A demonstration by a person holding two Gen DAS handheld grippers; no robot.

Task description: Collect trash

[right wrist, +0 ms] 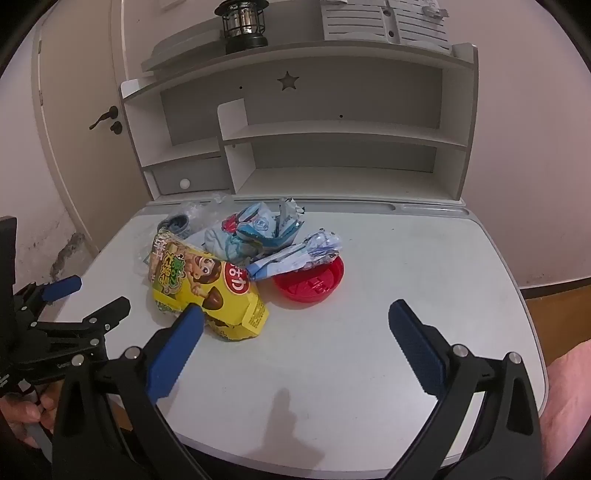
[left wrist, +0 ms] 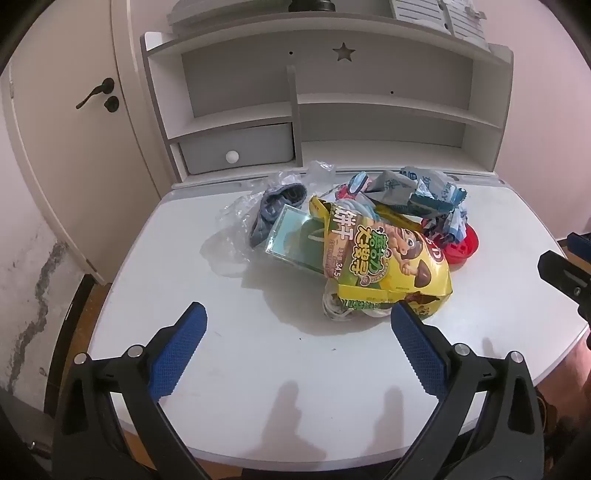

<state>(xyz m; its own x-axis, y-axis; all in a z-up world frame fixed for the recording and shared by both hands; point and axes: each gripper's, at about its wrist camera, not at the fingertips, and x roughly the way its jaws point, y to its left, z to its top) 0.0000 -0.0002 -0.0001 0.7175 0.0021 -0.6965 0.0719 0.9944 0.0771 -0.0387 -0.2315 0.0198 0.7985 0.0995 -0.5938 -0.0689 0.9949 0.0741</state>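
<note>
A heap of trash lies mid-desk: a yellow snack box (left wrist: 384, 266) (right wrist: 207, 284), a red plastic lid (left wrist: 460, 247) (right wrist: 308, 282), crumpled blue-white wrappers (left wrist: 417, 190) (right wrist: 295, 251), clear plastic film (left wrist: 240, 218) and a small mirror-like card (left wrist: 291, 236). My left gripper (left wrist: 299, 319) hovers open over the near desk, its right pad close to the box's lower corner, nothing between the fingers. My right gripper (right wrist: 295, 317) is also open and empty, in front of the red lid, its left pad near the box. The left gripper (right wrist: 83, 295) shows at the left of the right wrist view.
The white desk (left wrist: 184, 295) (right wrist: 424, 266) carries a shelf hutch (left wrist: 332, 110) (right wrist: 332, 147) with a small drawer (left wrist: 236, 147) at the back. A lantern (right wrist: 243, 24) stands on top. A door (left wrist: 74, 129) is at the left. Bare desk surface stretches right of the heap.
</note>
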